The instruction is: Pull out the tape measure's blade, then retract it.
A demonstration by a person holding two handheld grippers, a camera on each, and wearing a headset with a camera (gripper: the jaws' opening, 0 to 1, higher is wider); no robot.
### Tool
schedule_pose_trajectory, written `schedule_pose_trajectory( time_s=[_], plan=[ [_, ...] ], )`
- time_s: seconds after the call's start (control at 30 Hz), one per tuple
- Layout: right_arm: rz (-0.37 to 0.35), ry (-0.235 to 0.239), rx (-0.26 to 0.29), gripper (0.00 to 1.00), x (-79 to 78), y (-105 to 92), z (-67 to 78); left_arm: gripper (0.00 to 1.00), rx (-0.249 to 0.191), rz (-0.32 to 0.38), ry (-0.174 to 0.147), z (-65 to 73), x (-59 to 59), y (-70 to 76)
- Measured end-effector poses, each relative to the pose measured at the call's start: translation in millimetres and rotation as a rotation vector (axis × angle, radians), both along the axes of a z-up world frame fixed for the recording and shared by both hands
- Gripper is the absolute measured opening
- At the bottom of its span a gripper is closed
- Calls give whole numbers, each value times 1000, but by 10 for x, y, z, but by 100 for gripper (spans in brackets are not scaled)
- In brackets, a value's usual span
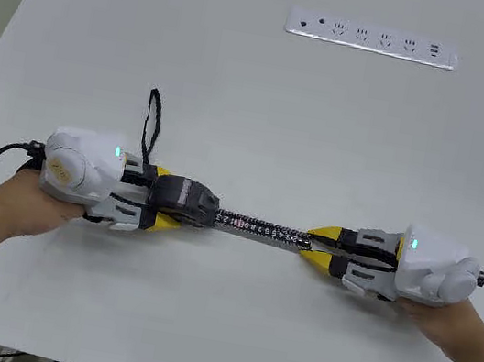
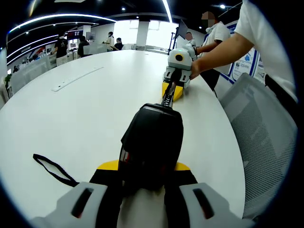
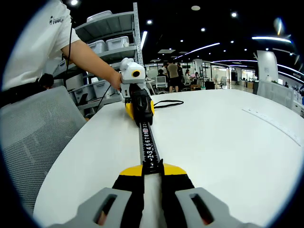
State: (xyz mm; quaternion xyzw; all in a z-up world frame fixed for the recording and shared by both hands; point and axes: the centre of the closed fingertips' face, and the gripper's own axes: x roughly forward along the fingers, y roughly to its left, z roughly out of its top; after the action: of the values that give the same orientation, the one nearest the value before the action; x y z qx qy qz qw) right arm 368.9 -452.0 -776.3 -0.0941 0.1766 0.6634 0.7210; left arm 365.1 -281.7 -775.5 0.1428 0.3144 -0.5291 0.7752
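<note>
A black tape measure case (image 1: 183,200) sits between the yellow-tipped jaws of my left gripper (image 1: 167,198), which is shut on it. In the left gripper view the case (image 2: 152,145) looms large just ahead of the jaws. Its dark numbered blade (image 1: 262,229) stretches right across the white table to my right gripper (image 1: 318,244), which is shut on the blade's end. The right gripper view looks along the blade (image 3: 148,145) back to the case (image 3: 141,108) and the left gripper. A black wrist strap (image 1: 151,124) lies on the table behind the case.
A white power strip (image 1: 372,37) lies at the far side of the white table (image 1: 255,100). The near table edge runs just below both hands. A grey mesh chair (image 3: 33,137) stands beside the table. People stand in the room beyond.
</note>
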Motion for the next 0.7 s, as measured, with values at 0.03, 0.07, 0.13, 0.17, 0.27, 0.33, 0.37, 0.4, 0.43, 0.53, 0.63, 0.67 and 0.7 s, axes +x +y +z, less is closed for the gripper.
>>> schedule_pose_trajectory(
  time_s=[0.03,0.07,0.13,0.17,0.27,0.33,0.37,0.4,0.43,0.53,0.63,0.67,0.7],
  plan=[
    [-1,1,0,11,3,-18,0,30,0,0,0,1,0,0],
    [-4,3,0,11,5,-32,1,30,1,0,0,3,-1,-1],
    [-5,3,-1,11,10,-62,1,30,1,-1,0,5,-2,-3],
    [-7,5,-1,11,18,-79,-1,30,1,0,0,5,0,-3],
    [-11,3,-3,11,26,-118,-4,30,2,1,-1,4,0,-4],
    [-7,5,-4,11,19,-135,-4,30,4,1,-1,4,-1,-6],
    [-7,5,-4,11,21,-148,-4,30,5,2,-1,6,0,-7],
    [-8,10,-2,11,22,-160,-2,30,5,1,-1,8,-1,-8],
    [-8,11,-1,11,23,-168,1,30,5,1,-1,9,-1,-9],
    [-10,11,-4,10,23,-194,8,30,5,2,-1,7,-1,-7],
    [-14,14,-4,10,21,-215,33,30,6,3,-1,5,0,-8],
    [-14,13,-4,10,19,-220,38,30,7,3,-1,4,-1,-8],
    [-14,15,-5,10,15,-227,46,30,8,3,-1,3,-1,-8]
  ],
)
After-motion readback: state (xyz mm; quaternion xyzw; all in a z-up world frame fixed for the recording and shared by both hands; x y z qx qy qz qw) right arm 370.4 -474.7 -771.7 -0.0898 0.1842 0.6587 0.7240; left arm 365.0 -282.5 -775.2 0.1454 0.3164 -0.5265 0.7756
